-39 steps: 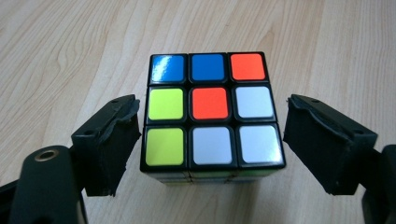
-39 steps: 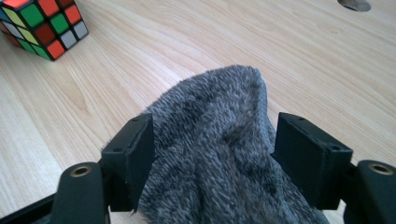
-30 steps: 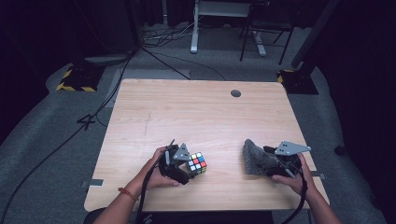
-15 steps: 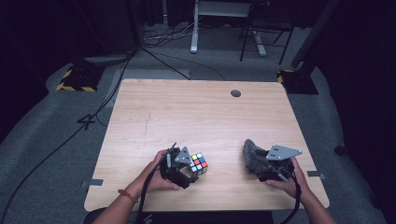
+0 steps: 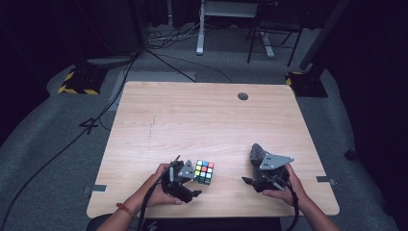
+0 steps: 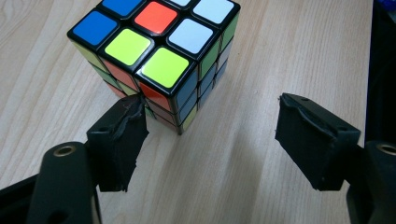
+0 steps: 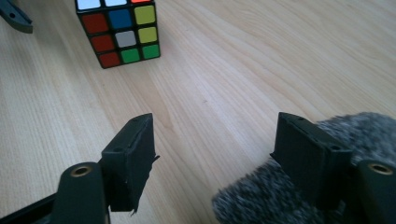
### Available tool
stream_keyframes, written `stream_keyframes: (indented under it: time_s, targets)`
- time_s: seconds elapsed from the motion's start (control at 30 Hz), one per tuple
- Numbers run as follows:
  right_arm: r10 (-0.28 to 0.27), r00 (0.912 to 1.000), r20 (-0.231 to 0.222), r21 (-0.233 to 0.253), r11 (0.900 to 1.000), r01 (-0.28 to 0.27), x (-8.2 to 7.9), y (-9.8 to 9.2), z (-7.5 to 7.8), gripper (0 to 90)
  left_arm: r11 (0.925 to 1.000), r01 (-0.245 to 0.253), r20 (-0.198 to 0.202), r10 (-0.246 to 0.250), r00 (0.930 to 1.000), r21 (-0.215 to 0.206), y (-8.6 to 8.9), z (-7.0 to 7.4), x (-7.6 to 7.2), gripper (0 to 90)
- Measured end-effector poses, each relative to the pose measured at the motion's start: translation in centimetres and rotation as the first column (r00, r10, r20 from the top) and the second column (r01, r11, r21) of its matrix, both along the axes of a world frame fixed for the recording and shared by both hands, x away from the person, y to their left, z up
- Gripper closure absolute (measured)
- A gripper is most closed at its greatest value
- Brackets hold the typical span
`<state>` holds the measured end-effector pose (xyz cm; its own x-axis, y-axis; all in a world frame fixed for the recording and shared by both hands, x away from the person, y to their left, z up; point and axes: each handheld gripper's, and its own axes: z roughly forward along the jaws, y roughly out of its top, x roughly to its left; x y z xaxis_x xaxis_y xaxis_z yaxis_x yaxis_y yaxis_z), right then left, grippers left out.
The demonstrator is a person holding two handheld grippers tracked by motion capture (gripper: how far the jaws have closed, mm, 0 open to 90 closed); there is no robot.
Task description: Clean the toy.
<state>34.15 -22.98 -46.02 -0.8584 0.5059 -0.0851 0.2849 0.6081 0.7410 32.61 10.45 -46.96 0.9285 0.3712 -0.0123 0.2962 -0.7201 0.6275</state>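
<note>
Wooden table (image 5: 202, 120) carries the puzzle cube (image 6: 156, 60) at upper left, just off the wide-open left gripper (image 6: 210, 126), which must advance to straddle it, while the right gripper (image 7: 215, 140) gapes empty.

both grippers are black. the left gripper (image 5: 190, 185) and right gripper (image 5: 250, 173) each carry a grey three-cornered plate on top and trail a black cable. their jaws wear frayed black pads, with brass-ringed holes behind. a red band (image 5: 126, 210) circles the left wrist.
</note>
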Motion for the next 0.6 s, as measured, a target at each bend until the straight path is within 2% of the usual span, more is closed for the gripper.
stream_keyframes:
  time_s: [0.13,0.3,0.33,0.47,0.6]
  targets:
    - [0.026,0.9996,-0.007,-0.014,1.0,-0.026,0.0,0.9,-0.5,29.3,0.9984,-0.055,0.019,0.055,0.9983,-0.015,0.7,-0.1,0.8,17.6]
    - [0.059,0.9982,-0.014,-0.025,0.998,-0.059,0.5,2.4,-1.0,29.2,0.9982,-0.046,0.039,0.047,0.9981,-0.039,0.5,0.2,2.3,15.9]
    - [0.069,0.9975,-0.015,-0.03,0.997,-0.069,0.7,2.8,-1.1,29.2,0.9983,-0.034,0.043,0.036,0.9984,-0.047,0.4,0.3,2.7,15.9]
    - [0.106,0.994,-0.028,-0.049,0.993,-0.107,1.4,4.5,-1.6,29.9,0.9975,0.011,0.019,-0.01,0.9998,-0.069,-0.2,0.5,4.0,15.2]
    - [0.129,0.9911,-0.032,-0.059,0.99,-0.131,2.2,6.0,-2.0,30.2,0.9945,0.068,0.013,-0.067,0.9977,-0.08,-0.8,0.3,4.7,15.5]
